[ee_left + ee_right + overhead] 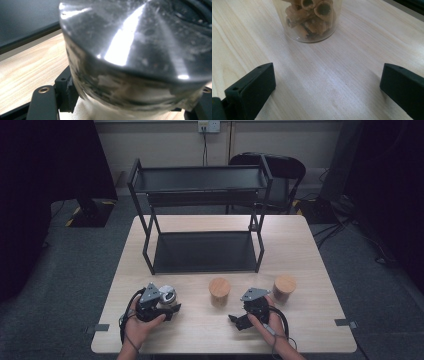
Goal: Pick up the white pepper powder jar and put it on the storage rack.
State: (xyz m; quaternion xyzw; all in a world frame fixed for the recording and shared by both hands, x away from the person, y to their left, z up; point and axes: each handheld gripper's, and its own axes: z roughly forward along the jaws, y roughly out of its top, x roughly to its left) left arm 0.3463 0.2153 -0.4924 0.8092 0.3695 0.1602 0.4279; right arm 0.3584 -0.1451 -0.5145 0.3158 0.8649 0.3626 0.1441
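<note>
A jar with a shiny metal lid [130, 45] stands between the black jaws of my left gripper [122, 102], which press on its sides. From above, that jar [168, 295] is at the table's front left with my left gripper [168, 305] shut on it. My right gripper [240, 319] rests near the front edge, right of centre, its jaws wide apart with nothing between them. In the right gripper view, my right gripper [327, 85] faces a clear glass jar [312, 20] of pasta tubes standing a little way ahead on the wood.
Two jars with round wooden lids stand on the table, one in the middle [219, 291] and one to the right [284, 286]. A black two-tier metal shelf [200, 180] occupies the back half. A dark chair [280, 167] stands behind it.
</note>
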